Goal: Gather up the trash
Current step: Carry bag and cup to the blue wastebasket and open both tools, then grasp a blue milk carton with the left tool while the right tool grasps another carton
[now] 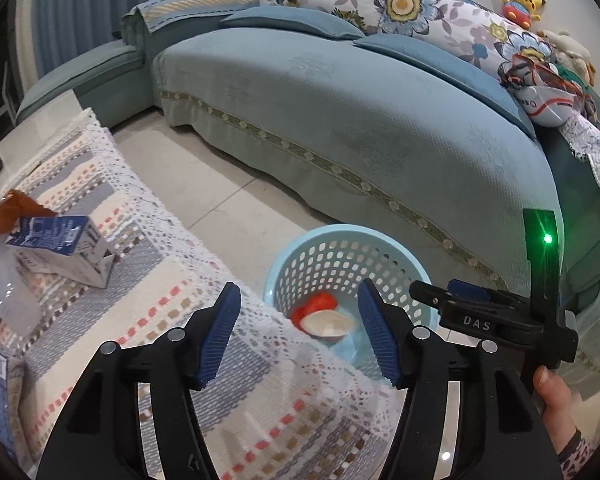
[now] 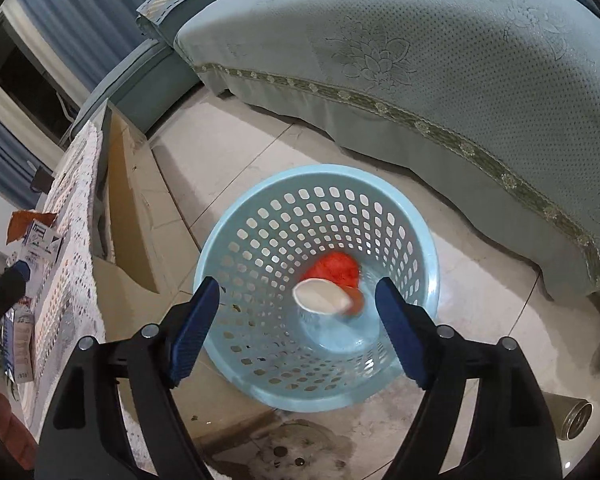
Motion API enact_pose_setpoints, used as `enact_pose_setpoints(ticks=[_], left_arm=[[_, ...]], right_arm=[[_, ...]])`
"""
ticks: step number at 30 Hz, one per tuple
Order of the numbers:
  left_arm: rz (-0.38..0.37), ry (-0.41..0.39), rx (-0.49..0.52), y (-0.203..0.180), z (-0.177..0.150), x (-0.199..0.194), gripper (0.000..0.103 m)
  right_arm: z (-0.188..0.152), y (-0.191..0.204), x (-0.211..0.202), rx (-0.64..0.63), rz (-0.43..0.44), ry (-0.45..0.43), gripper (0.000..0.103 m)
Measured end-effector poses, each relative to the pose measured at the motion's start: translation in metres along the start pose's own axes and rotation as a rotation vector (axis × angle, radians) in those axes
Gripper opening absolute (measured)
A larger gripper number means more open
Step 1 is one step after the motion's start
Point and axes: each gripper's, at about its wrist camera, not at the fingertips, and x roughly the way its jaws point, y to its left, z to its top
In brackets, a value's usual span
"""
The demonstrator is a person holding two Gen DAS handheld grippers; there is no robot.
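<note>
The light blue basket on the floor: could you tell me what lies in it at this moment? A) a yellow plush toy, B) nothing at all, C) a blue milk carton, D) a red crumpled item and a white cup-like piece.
D: inside the light blue basket lie a red crumpled item and a white cup-like piece; the blue milk carton still lies on the table.

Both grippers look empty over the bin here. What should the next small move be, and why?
Probably swing the left gripper back over the table to the blue milk carton. Both the left and the right gripper stand open with nothing between them, the red wrapper and white cup already lie in the blue basket, and the carton remains.
</note>
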Motion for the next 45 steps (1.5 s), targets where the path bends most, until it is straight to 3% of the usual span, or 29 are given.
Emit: enact_pose_setpoints(ticks=[6, 11, 17, 20, 22, 27, 32, 38, 40, 44, 45], left_arm=[[0.037, -0.047, -0.025, 0.015, -0.004, -0.035, 0.059], [0.092, -0.119, -0.078, 0.045, -0.013, -0.083, 0.061], [0.256, -0.193, -0.166, 0.104, -0.042, -0.149, 0.067], [0.424, -0.188, -0.170, 0.128, -0.061, -0.166, 0.071], [0.475, -0.173, -0.162, 0.139, -0.071, -0.170, 0.074], [0.463, -0.104, -0.203, 0.167, -0.096, -0.161, 0.075], [0.448, -0.035, -0.187, 0.181, -0.114, -0.135, 0.075], [0.463, -0.016, -0.209, 0.196, -0.119, -0.115, 0.074], [0.457, -0.008, -0.226, 0.202, -0.119, -0.111, 0.071], [0.427, 0.004, -0.265, 0.209, -0.119, -0.107, 0.055], [0.417, 0.007, -0.274, 0.210, -0.119, -0.106, 0.050]], right_arm=[[-0.006, 0.032, -0.024, -0.093, 0.013, -0.044, 0.076], [-0.011, 0.092, -0.064, -0.257, 0.049, -0.155, 0.076], [-0.023, 0.176, -0.095, -0.466, 0.148, -0.247, 0.076], [-0.022, 0.212, -0.089, -0.521, 0.195, -0.237, 0.076], [-0.021, 0.232, -0.080, -0.551, 0.217, -0.238, 0.076], [-0.006, 0.279, -0.041, -0.599, 0.305, -0.185, 0.075], [0.008, 0.312, -0.001, -0.672, 0.272, -0.151, 0.076], [0.016, 0.340, 0.039, -0.763, 0.250, -0.097, 0.076], [0.014, 0.348, 0.048, -0.801, 0.240, -0.086, 0.076], [0.011, 0.359, 0.066, -0.840, 0.217, -0.045, 0.075], [0.009, 0.360, 0.068, -0.846, 0.220, -0.028, 0.065]])
